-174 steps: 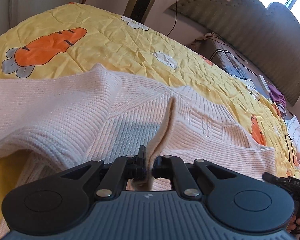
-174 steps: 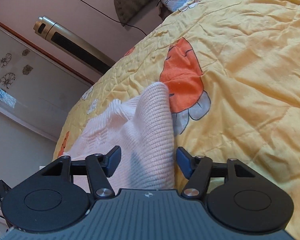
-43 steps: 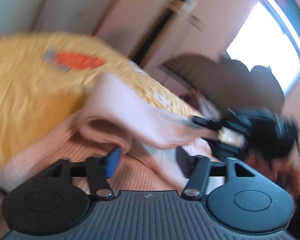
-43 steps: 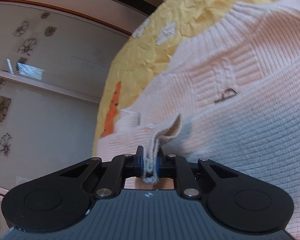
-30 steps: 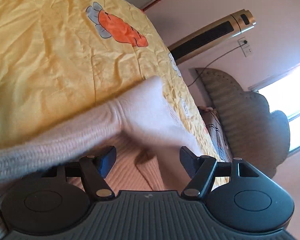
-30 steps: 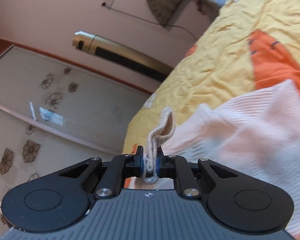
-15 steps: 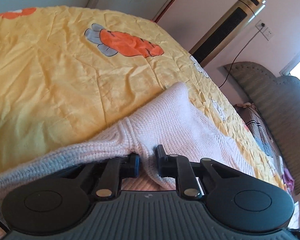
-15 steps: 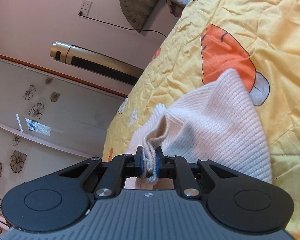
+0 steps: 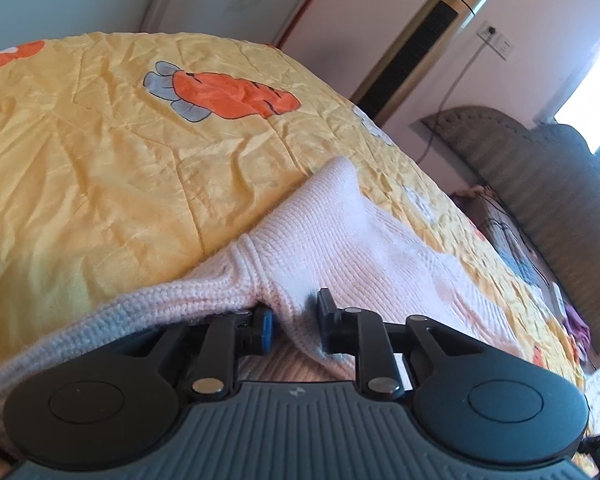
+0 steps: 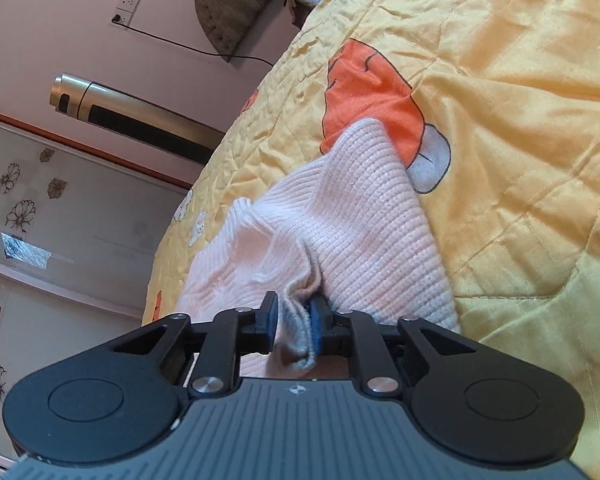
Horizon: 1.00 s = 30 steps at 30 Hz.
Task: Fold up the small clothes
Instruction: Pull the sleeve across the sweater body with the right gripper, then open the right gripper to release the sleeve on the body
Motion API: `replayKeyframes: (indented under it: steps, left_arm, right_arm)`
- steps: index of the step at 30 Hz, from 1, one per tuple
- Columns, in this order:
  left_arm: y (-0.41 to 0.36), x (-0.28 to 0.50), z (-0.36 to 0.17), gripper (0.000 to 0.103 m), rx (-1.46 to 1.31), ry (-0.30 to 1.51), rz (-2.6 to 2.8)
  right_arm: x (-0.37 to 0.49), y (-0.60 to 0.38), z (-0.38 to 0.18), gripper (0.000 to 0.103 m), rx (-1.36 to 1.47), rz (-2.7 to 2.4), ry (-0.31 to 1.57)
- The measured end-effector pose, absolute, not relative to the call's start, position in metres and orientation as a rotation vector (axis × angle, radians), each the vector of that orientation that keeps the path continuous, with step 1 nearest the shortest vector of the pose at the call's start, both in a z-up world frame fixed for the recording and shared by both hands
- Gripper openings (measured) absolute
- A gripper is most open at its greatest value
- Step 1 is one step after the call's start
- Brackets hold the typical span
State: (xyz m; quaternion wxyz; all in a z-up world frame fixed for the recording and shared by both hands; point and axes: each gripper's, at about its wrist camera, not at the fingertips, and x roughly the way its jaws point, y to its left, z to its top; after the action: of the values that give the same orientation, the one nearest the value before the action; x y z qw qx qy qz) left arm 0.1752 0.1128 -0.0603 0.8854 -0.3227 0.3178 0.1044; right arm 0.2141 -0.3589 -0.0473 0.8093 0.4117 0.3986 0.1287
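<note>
Yellow bed quilt [image 9: 100, 184] carried pink sweater [image 9: 340, 232]; both opening claws, left claw [image 9: 294, 326] and right claw [image 10: 294, 322], loosely straddled near-edge folds.

You are in a home bedroom: a bed [image 9: 100, 168] under a carrot-print quilt, padded headboard [image 9: 548, 184], tower fan [image 9: 416, 44] beside it.

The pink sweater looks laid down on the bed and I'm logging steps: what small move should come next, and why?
Probably open the right tool fully and draw it back. Its jaws have just been opening, a bunch of the pink sweater lies loosely between them, and the fold rests on the yellow quilt.
</note>
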Motion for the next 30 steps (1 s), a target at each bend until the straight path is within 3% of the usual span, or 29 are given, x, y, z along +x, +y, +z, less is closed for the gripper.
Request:
replayKeyframes:
  steps: [3,5,7,11,12,13,14,15,19,22,24,28,30]
  left_arm:
    - [0.113,0.158,-0.047,0.045,-0.660,0.672,0.194]
    - [0.108,0.151,-0.038,0.071,-0.625,0.649,0.178]
    - [0.103,0.153,-0.035,0.078,-0.606,0.645,0.166]
    - [0.100,0.175,-0.049,0.078,-0.592,0.705,0.220]
    - [0.097,0.179,-0.050,0.078,-0.565,0.692,0.232]
    - [0.094,0.183,-0.050,0.078,-0.536,0.691,0.241]
    - [0.089,0.187,-0.050,0.077,-0.500,0.703,0.250]
    - [0.086,0.189,-0.049,0.077,-0.475,0.711,0.254]
    - [0.077,0.191,-0.053,0.076,-0.406,0.720,0.254]
    - [0.074,0.189,-0.054,0.076,-0.368,0.715,0.251]
    - [0.075,0.187,-0.054,0.076,-0.372,0.710,0.236]
    - [0.083,0.161,-0.043,0.077,-0.409,0.732,0.124]
    - [0.088,0.132,-0.035,0.077,-0.403,0.730,0.066]
  right_arm:
    - [0.195,-0.357,-0.026,0.060,0.809,0.261,0.796]
    - [0.184,-0.353,-0.011,0.065,0.720,0.260,0.764]
    - [0.184,-0.345,-0.005,0.068,0.649,0.268,0.787]
    - [0.197,-0.337,-0.017,0.068,0.672,0.271,0.865]
    - [0.200,-0.336,-0.020,0.064,0.684,0.271,0.876]
    - [0.202,-0.333,-0.025,0.056,0.686,0.271,0.886]
    - [0.204,-0.328,-0.027,0.027,0.653,0.258,0.904]
    - [0.206,-0.323,-0.029,0.010,0.594,0.236,0.928]
    - [0.194,-0.315,-0.006,0.010,0.488,0.266,0.814]
    - [0.202,-0.329,-0.023,0.009,0.495,0.205,0.877]
    - [0.198,-0.333,-0.032,0.014,0.540,0.221,0.872]
    - [0.177,-0.339,-0.021,0.043,0.605,0.228,0.839]
    - [0.151,-0.335,-0.005,0.043,0.546,0.253,0.818]
